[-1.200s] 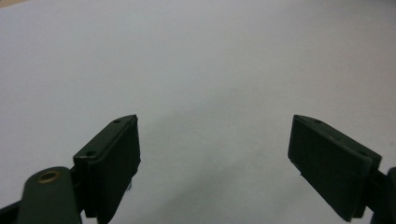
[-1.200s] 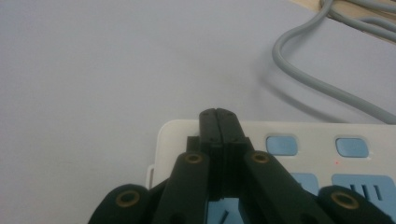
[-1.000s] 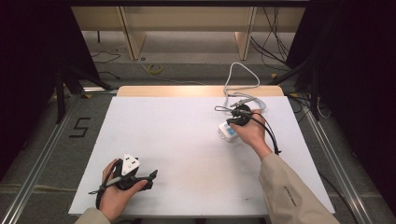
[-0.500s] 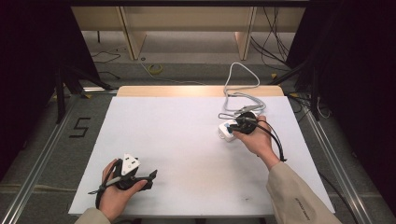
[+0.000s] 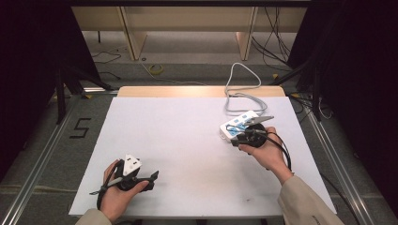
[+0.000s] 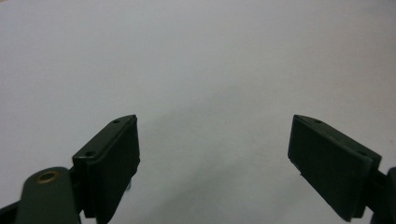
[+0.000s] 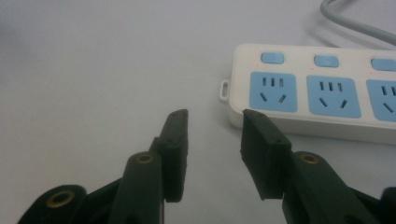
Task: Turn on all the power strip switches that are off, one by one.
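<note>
Right of centre in the high view: white power strip (image 5: pixel 240 123) with blue sockets, lying flat on the white table (image 5: pixel 187 136), angled so its far end points to the upper right. Grey cable (image 5: pixel 237 91) leaves that far end, loops past the table's back edge and returns.

Right gripper (image 5: pixel 251 136): held in the right hand (image 5: pixel 263 150), at the strip's near end; the high view does not show whether they touch. In the right gripper view the jaws stand partly apart with nothing between them. The strip (image 7: pixel 317 93) sits just beyond and right of the right-hand jaw tip, apart from it, with three blue sockets and three blue switches showing, plus a small hanging loop on the end nearest the jaws.

Lower left of the high view: left gripper (image 5: pixel 141 178), held in the left hand (image 5: pixel 115 192) and resting low over the table near its front edge, well apart from the strip. Grey three-cornered plate on top. In the left gripper view the jaws are spread wide, bare white tabletop between and beyond them.

Floor at left of the high view: a marking reading "5" (image 5: pixel 80 127).
</note>
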{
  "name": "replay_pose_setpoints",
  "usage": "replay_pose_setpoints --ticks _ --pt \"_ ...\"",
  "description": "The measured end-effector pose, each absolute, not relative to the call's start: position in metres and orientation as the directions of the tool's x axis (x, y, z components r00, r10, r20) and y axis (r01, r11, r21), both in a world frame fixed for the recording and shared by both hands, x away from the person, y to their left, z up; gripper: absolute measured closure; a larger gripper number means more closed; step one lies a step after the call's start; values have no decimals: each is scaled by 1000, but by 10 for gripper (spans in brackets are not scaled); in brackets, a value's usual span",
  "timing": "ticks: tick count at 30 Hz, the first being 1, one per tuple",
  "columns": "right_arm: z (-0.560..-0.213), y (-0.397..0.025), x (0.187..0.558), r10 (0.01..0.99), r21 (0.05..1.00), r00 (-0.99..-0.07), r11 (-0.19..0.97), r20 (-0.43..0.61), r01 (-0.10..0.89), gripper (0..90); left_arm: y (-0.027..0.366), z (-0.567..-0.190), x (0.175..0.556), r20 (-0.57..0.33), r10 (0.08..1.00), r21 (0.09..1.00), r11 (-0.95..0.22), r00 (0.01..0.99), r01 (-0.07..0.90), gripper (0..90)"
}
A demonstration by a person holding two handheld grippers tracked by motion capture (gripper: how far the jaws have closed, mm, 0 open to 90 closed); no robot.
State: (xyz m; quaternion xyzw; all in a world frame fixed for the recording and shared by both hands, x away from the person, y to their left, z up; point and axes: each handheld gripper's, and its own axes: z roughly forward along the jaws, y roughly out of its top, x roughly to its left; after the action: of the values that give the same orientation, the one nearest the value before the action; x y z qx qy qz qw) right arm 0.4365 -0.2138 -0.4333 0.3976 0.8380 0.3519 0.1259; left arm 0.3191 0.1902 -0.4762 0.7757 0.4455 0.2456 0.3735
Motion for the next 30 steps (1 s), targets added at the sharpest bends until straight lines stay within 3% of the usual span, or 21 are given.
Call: replay_pose_setpoints --ticks 19,30 --pt "-451 -222 379 718 742 -692 421 77 521 481 190 -477 319 48 876 797 -324 481 510 165" --pt "-459 -229 362 715 763 -695 412 69 499 467 190 -477 319 47 877 795 -323 478 513 164"
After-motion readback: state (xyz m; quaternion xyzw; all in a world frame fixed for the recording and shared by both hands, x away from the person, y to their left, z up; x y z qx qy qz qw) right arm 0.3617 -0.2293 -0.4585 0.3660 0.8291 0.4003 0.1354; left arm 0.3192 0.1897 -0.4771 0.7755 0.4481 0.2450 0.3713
